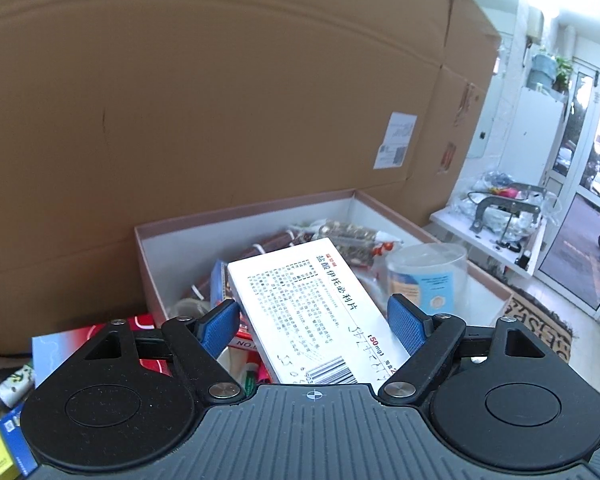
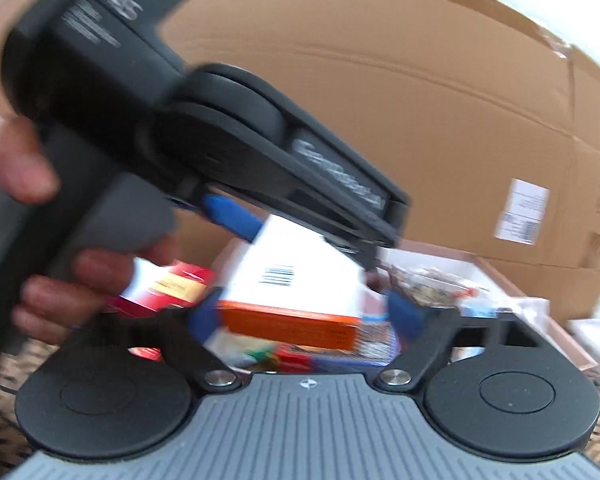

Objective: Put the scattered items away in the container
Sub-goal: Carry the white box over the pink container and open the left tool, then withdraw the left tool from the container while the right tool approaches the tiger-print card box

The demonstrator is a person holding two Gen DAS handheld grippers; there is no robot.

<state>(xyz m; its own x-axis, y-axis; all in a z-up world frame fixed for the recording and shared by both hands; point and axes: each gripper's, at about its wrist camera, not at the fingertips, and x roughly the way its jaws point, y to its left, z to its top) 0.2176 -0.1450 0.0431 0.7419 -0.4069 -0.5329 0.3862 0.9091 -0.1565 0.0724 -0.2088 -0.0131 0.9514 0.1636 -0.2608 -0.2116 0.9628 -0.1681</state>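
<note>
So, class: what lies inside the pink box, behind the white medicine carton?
Inside the pink box: a clear plastic tub, crinkly snack packets and a blue-edged packet. The white medicine carton hides whatever lies beneath it.

L gripper [image 1: 314, 320]: jaws apart, blue pads [image 1: 220, 326] each side of a white medicine box [image 1: 300, 308] that lies flat between them; contact w/ pads can't be told. In the R wrist view it shows from the side, angled down to the right, a person's hand [image 2: 60, 248] wrapped round its grip, thumb on top, fingers curled beneath. R gripper [image 2: 306, 316]: jaws apart, blue pads [image 2: 406, 314] flanking an orange box [image 2: 292, 326], view blurred, grip unclear.
</note>
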